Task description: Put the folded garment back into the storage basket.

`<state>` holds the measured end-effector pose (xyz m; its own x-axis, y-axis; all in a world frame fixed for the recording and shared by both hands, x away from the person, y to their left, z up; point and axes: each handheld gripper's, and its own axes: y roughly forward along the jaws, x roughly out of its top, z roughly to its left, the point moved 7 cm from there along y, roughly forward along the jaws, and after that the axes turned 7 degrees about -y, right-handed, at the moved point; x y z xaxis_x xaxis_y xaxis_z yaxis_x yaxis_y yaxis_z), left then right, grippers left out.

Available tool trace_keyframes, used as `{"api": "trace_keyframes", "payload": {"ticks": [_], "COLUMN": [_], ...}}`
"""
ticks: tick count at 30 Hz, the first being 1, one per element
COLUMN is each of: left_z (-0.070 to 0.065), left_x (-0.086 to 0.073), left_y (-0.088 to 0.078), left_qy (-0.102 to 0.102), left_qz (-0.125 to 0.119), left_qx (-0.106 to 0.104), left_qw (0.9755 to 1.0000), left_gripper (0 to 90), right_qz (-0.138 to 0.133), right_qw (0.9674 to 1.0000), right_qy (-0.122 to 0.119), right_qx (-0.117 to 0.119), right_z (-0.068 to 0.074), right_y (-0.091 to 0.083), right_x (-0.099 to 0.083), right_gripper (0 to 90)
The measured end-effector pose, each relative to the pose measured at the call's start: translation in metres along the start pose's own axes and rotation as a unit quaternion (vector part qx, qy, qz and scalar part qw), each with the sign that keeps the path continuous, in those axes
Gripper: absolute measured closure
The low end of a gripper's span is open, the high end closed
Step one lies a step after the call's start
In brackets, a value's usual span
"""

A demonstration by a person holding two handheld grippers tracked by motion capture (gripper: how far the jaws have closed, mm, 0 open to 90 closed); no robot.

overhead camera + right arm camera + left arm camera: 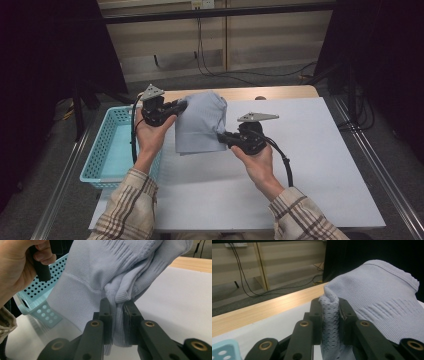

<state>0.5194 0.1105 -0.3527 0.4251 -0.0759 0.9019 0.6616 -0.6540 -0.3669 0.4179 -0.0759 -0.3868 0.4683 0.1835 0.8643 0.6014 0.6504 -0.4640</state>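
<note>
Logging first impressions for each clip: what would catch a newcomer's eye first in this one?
The pale blue knitted garment, held up over the white table between two black grippers. The left gripper pinches a fold at its far edge, and the right gripper clamps a bunched ribbed edge nearer the person. A light blue perforated basket sits at the table's left edge, beside the left hand.

The knitted garment (200, 122) is pale grey-blue, ribbed, with an open mesh patch where the black left gripper (329, 315) pinches it. The right gripper (117, 315) is black too, with brass-coloured pins. The basket (107, 145) is light turquoise, dotted with holes. The tabletop (310, 165) is white with a light wood far edge. The sleeves (125, 210) are beige plaid.
</note>
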Motion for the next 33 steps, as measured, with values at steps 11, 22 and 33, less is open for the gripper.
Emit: {"api": "trace_keyframes", "payload": {"ticks": [11, 22, 33], "left_z": [0.021, 0.036, 0.046], "left_x": [0.003, 0.004, 0.005], "left_y": [-0.016, -0.032, -0.043], "left_qy": [-0.012, -0.016, -0.021], "left_qz": [-0.010, -0.010, -0.013], "left_qx": [0.018, 0.030, 0.039], "left_qw": [0.9997, 0.9994, 0.9989], "left_gripper": [76.7, 76.7, 76.7], "right_qz": [0.006, 0.003, 0.001], "right_qw": [0.9999, 0.9998, 0.9996], "right_qy": [-0.008, -0.008, -0.012], "right_qx": [0.008, 0.016, 0.025], "right_z": [0.015, 0.032, 0.043], "right_y": [0.021, 0.034, 0.044], "right_x": [0.013, 0.022, 0.028], "right_gripper": [80.0, 80.0, 79.9]}}
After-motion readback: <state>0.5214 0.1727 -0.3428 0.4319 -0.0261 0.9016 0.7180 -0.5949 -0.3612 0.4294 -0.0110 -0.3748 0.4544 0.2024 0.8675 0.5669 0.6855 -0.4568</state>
